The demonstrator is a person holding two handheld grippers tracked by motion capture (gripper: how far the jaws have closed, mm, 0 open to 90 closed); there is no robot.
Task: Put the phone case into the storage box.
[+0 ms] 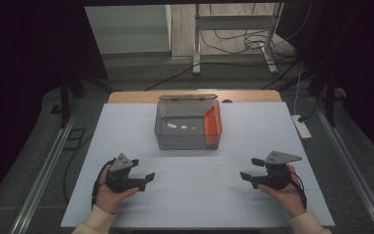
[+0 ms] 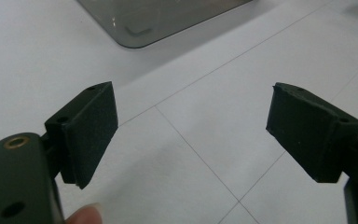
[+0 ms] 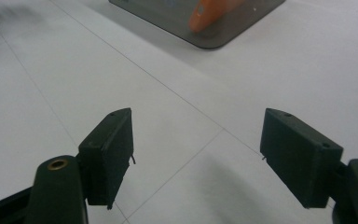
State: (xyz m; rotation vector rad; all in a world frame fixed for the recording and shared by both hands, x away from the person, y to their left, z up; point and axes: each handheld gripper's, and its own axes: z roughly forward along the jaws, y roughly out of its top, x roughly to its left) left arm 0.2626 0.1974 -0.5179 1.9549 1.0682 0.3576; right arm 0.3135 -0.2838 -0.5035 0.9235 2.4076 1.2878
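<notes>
Grey see-through box [image 1: 187, 127] sits at mid-table toward the far edge, on the white table top [image 1: 126, 126]. An orange piece [image 1: 213, 126] stands inside against its right wall. Small pale bits lie on the box floor; too small to identify. A flat lid-like piece [image 1: 187, 97] rests just behind the box on the wooden strip; its shape is hard to read.

In the left gripper view, one rounded corner of the box [image 2: 135, 32] shows, the rest cut off by the top edge. In the right gripper view, another box corner [image 3: 214, 32] with the orange piece [image 3: 205, 14], also cut at the top.

Left gripper [image 1: 143, 171] held in the left hand [image 1: 108, 194], near the front left of the table, jaws spread wide, nothing between them. Right gripper [image 1: 250, 168] in the right hand [image 1: 286, 192], front right, jaws likewise spread, nothing held. Both point inward toward each other, well apart, and well short of the box.

Bare white surface lies between the grippers and in front of the box. Sleeves cut off by the bottom edge. Surroundings left and right are dark; floor cables and a metal stand [image 1: 233, 29] are visible beyond the table.
</notes>
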